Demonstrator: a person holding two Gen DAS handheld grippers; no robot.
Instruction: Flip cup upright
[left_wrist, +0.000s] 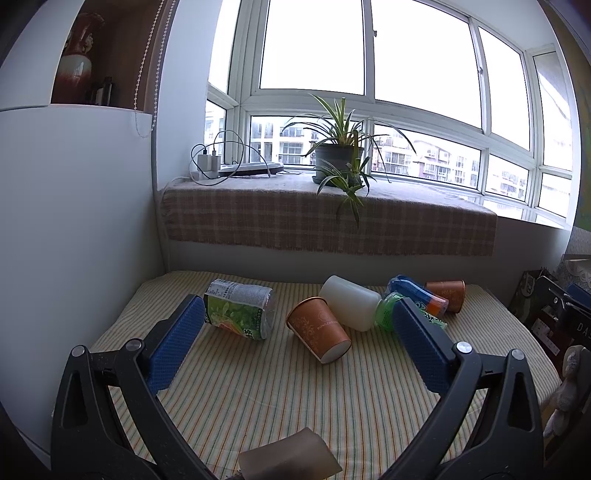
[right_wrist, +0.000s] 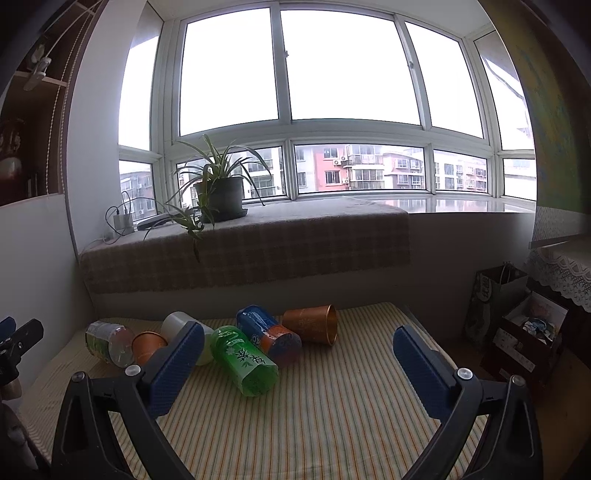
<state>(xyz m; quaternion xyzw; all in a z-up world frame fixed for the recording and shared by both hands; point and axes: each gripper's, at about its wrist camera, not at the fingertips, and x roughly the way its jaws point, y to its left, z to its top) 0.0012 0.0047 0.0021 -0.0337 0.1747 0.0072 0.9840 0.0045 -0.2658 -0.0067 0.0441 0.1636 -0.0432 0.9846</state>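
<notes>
Although several containers lay tumbled together on the striped surface (left_wrist: 258, 398), we took the nearer orange paper cup (left_wrist: 318, 329) as the likeliest target: it lay on its side near the middle, its white mouth turned toward the left claw (left_wrist: 297, 325), and seemed to touch a white plastic cup (left_wrist: 351, 302) behind it. We judged it light, thin-walled and easily crushed, so a gentle pinch across the body near the stiffer rolled rim seemed wisest; too firm a squeeze would likely buckle it, and a glancing touch could set it rolling. Both claws stood wide apart and held nothing, the right claw (right_wrist: 298, 350) hovering back from the pile.

From the left wrist we saw that cup's whole flank and mouth, plus a green-labelled bottle (left_wrist: 238, 308) lying just beside the left pad. From the right wrist the same cup (right_wrist: 147, 345) was half hidden behind a blue pad, but a second orange cup (right_wrist: 312, 325), also on its side, showed plainly, beside a blue can (right_wrist: 267, 336) and a green bottle (right_wrist: 245, 360); only there did a slice of the other claw (right_wrist: 16, 339) appear at the left edge.
</notes>
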